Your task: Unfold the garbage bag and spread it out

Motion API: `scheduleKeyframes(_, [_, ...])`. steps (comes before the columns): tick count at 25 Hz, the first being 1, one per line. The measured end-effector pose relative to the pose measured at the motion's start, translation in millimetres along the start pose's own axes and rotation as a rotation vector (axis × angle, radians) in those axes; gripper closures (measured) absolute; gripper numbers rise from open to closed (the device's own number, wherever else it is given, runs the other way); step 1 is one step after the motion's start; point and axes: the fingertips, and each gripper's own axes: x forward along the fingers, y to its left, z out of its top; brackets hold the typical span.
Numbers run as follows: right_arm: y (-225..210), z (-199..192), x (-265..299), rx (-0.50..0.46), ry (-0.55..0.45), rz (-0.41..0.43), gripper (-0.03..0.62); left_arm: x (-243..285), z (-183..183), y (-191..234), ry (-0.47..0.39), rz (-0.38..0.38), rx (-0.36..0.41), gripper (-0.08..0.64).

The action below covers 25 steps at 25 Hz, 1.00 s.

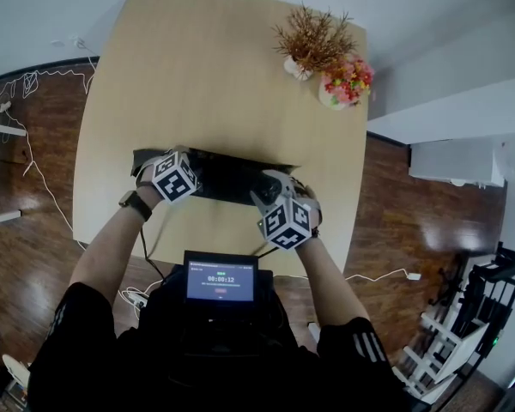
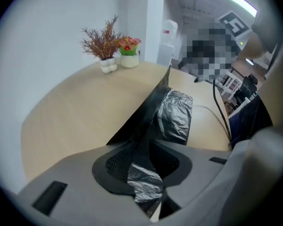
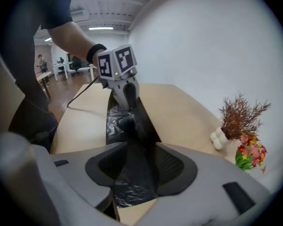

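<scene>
A black garbage bag (image 1: 227, 178) lies as a long folded strip on the near part of the wooden table (image 1: 197, 75), pulled between both grippers. My left gripper (image 1: 173, 176) is shut on its left end; in the left gripper view the crinkled film (image 2: 172, 114) passes between the pads of the left gripper (image 2: 144, 166). My right gripper (image 1: 283, 217) is shut on the right end. In the right gripper view the bag (image 3: 137, 121) runs from the right gripper's jaws (image 3: 137, 166) up to the left gripper (image 3: 118, 67) as a raised taut edge.
A white vase of dried brown twigs (image 1: 311, 41) and a pot of pink and yellow flowers (image 1: 347, 82) stand at the table's far right corner. A small screen (image 1: 221, 277) hangs at the person's chest. Cables (image 1: 34, 161) lie on the wood floor at left.
</scene>
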Motion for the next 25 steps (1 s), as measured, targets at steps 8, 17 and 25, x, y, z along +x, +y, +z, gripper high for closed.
scheduleKeyframes(8, [-5,-55,71,0.002,0.189,0.123,0.376,15,5,30,0.077,0.02,0.091,0.445])
scheduleKeyframes(17, [-7,-88,97,0.017,0.284,0.249,0.252,48,-26,50,0.303,-0.062,0.232,0.368])
scheduleKeyframes(25, [-13,-83,100,0.059,0.26,0.269,0.247,62,-37,52,0.34,-0.126,0.156,0.357])
